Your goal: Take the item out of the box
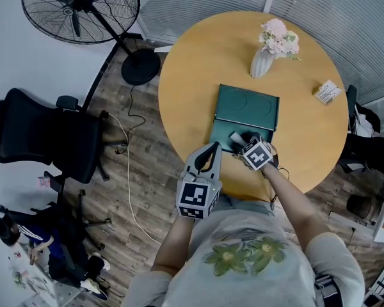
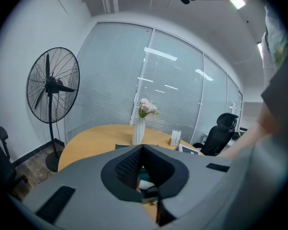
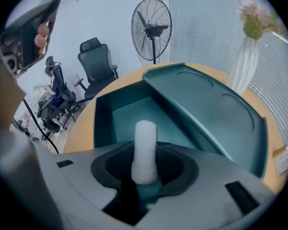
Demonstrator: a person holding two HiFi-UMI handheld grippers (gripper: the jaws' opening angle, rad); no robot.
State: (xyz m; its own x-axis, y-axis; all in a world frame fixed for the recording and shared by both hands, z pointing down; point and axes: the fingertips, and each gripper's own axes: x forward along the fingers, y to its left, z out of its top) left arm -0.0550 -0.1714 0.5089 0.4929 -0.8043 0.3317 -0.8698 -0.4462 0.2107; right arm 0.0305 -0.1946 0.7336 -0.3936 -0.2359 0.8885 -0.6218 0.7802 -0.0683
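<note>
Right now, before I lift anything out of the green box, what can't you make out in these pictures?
Head view: much of the inside of the green box is hidden under the right gripper.
Right gripper view: the lower end of the white roll is hidden behind the jaws.
Head view: print on the small card is too small.
Left gripper view: the left gripper itself blocks most of the box.

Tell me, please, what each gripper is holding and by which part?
The right gripper appears to grip the roll by its near end; the left gripper holds nothing.
</note>
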